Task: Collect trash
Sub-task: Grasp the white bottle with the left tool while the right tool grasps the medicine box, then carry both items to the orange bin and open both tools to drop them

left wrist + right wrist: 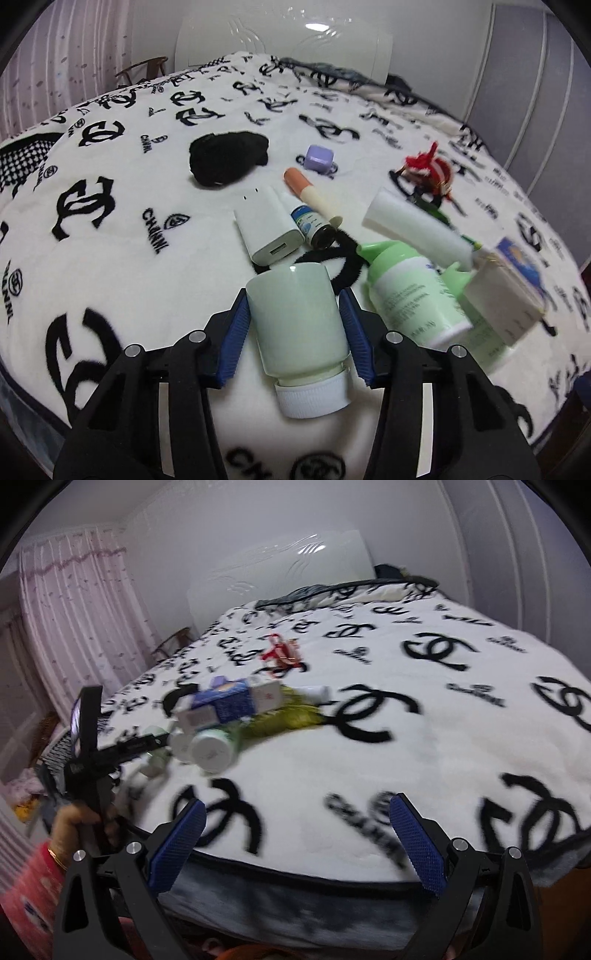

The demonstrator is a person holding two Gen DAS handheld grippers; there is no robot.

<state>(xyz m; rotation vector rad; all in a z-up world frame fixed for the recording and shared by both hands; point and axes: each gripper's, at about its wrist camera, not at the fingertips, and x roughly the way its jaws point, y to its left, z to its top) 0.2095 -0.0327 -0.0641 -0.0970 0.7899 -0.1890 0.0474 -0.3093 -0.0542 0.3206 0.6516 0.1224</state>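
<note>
A pale green bottle [299,325] with a white screw cap lies on the bed, cap toward me. My left gripper [293,295] is shut on it, one blue pad pressed against each side. To its right lie a brighter green bottle [413,295], a white tube [417,229] and a blue-and-white carton [509,291]. The right wrist view shows the same pile, blurred, around the carton [229,701]. My right gripper [297,801] stands open over the bed's near edge with nothing between its fingers.
On the white logo-print blanket [110,258] lie a white power bank [264,229], a small dropper bottle [314,225], an orange-capped stick [312,195], a black hair tie [343,262], a purple case [318,158], black cloth [227,157] and a red ornament [428,166]. A hand [74,823] grips the left tool.
</note>
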